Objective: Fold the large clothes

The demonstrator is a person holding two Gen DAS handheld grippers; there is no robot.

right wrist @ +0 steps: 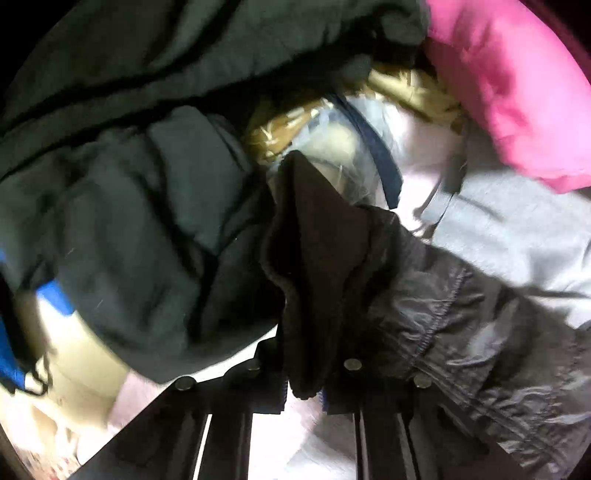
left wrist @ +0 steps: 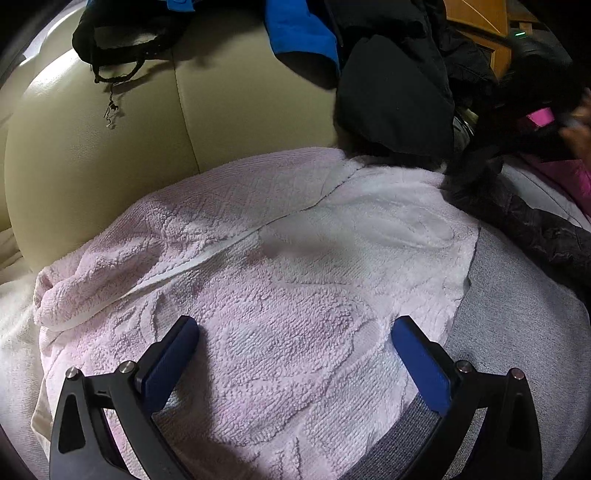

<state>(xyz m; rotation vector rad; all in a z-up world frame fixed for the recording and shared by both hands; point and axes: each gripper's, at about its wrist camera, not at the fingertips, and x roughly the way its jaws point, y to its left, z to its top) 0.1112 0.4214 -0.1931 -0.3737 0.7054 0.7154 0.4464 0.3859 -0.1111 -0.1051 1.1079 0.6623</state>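
A pale pink fleece garment (left wrist: pixel 280 295) lies spread on a beige leather sofa (left wrist: pixel 110 147), with a grey garment (left wrist: pixel 517 332) under its right side. My left gripper (left wrist: pixel 295 332) is open and empty, its blue pads (left wrist: pixel 173 362) just above the fleece. My right gripper (right wrist: pixel 304 391) is shut on the dark ribbed cuff (right wrist: pixel 317 266) of a black quilted jacket sleeve (right wrist: pixel 461 350). That sleeve also shows in the left wrist view (left wrist: pixel 535 229), stretched across the grey garment toward the right.
A pile of black clothes (left wrist: pixel 399 81) and a blue garment (left wrist: pixel 299 33) lie on the sofa back. A dark padded coat (right wrist: pixel 129 184) and a bright pink garment (right wrist: pixel 517 92) fill the right wrist view. A wooden door (left wrist: pixel 476 22) stands behind.
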